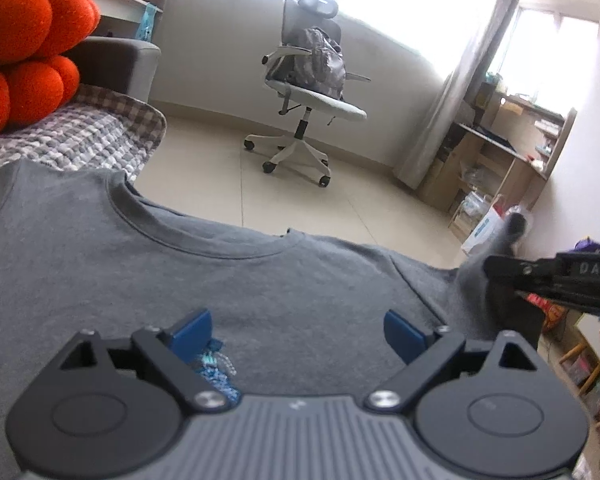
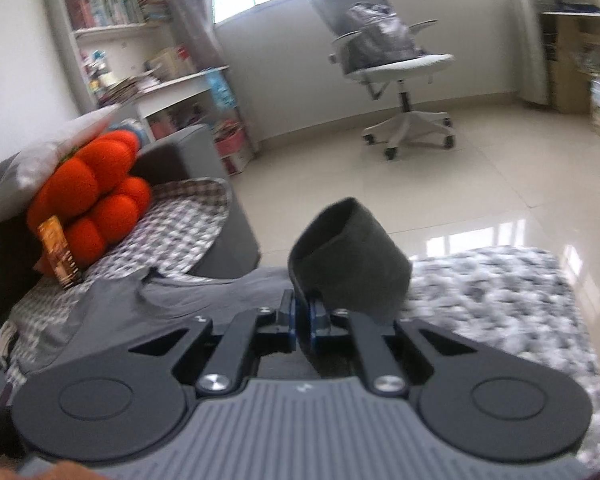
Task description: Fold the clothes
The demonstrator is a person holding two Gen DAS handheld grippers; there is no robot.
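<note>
T-shirt (image 1: 180, 272), grey, lies spread chest-up on the checked blanket (image 1: 88, 140), round collar toward 12 o'clock in the left wrist view. Your left gripper (image 1: 298, 330) hangs over the chest with blue pads wide apart, holding nothing. Your right gripper (image 2: 301, 322) is clamped nearly closed on the sleeve (image 2: 348, 252); the cuff stands up as an open tube at 12 o'clock from its fingers. It looks like the sleeve fold-in step. Carry the sleeve across toward 9 o'clock, low and flat, so the fold line runs straight down from the shoulder. Let the left gripper pin the body so it doesn't drag. Release only once the cuff lies flat, else it'll bunch.
</note>
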